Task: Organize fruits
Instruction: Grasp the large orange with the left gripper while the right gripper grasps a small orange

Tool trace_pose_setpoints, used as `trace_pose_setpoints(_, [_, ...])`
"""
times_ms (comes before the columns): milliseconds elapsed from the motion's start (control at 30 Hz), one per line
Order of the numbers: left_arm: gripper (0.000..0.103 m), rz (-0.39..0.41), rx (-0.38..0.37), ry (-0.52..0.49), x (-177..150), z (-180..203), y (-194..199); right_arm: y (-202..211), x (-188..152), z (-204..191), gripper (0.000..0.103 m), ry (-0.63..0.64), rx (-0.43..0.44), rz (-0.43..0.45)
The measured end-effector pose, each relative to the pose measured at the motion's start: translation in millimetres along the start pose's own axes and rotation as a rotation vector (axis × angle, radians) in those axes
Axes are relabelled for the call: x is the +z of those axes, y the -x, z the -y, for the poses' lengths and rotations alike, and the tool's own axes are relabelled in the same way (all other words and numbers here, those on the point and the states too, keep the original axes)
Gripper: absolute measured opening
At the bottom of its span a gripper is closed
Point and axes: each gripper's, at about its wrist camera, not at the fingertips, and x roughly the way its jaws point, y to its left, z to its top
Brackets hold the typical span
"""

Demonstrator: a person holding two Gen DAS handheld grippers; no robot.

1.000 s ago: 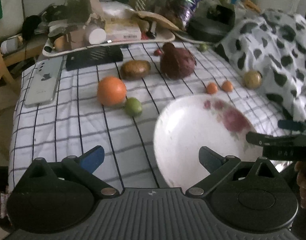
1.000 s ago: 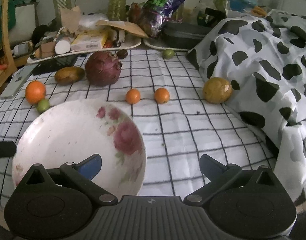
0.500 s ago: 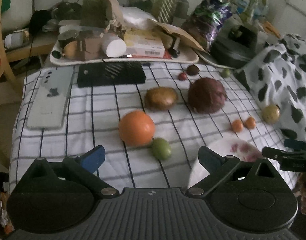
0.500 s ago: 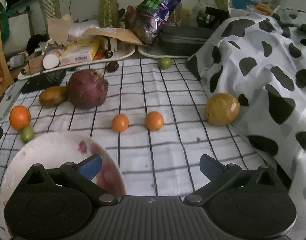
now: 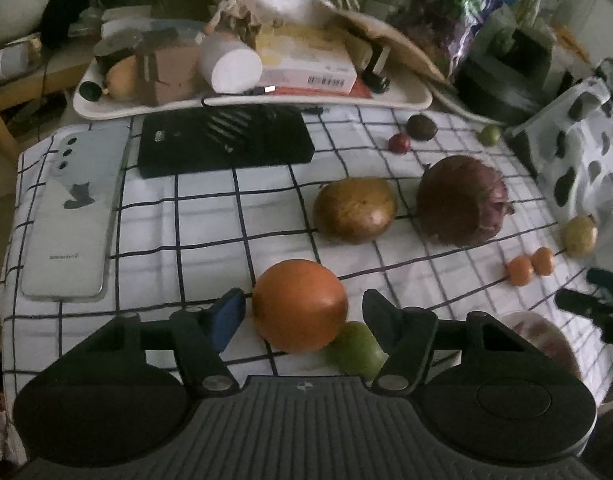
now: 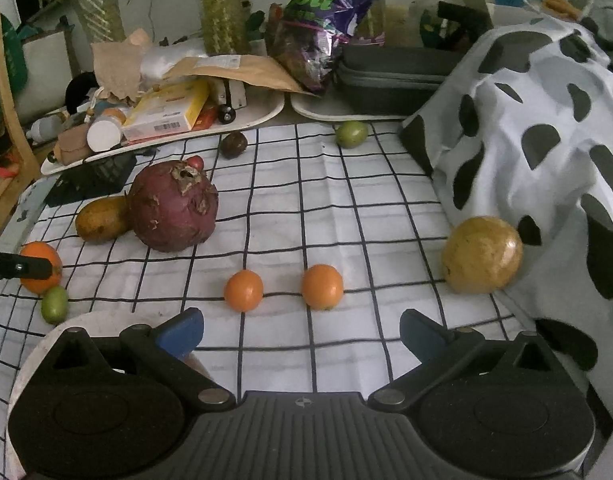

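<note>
fruits are lying spread over a checked cloth (image 6: pixel 346 208). in the left wrist view, the left gripper (image 5: pixel 302 314) is sitting in the lower middle of the frame with its fingers spread apart, and the big orange (image 5: pixel 299 305) is lying between them; i cannot tell if the fingers are touching it. a small green fruit (image 5: pixel 356 349) is lying just beside the orange, at its lower right, partly hidden behind the right finger. above them, in the middle of the frame, a brown mango (image 5: pixel 355 210) and a dark red pomegranate (image 5: pixel 462 201) are lying side by side. at the right edge of this view, two small oranges (image 5: pixel 530 266) are touching each other, and a yellow round fruit (image 5: pixel 580 236) is lying near them. a phone (image 5: pixel 72 216) is lying at the left of the frame, and a black flat box (image 5: pixel 224 140) is lying above the middle.

in the right wrist view, the right gripper (image 6: pixel 302 330) is staying in the lower middle with its fingers wide apart and nothing between them. a white plate (image 6: pixel 38 352) is showing in the lower left, mostly hidden behind the gripper body. a cow-pattern blanket (image 6: pixel 546 120) is filling the right side of the frame.
</note>
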Motion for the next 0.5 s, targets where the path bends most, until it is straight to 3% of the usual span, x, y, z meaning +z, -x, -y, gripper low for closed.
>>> trace_pose_setpoints(167, [0.052, -0.013, -0.016, 0.003, 5.2, -2.7, -7.0, -6.4, 8.9, 3.1, 0.102, 0.023, 0.003, 0.009])
trace_pose_setpoints(500, [0.051, 0.044, -0.003, -0.04, 9.8, 6.3, -1.8, -23.4, 16.3, 6.5, 0.052, 0.052, -0.001, -0.029])
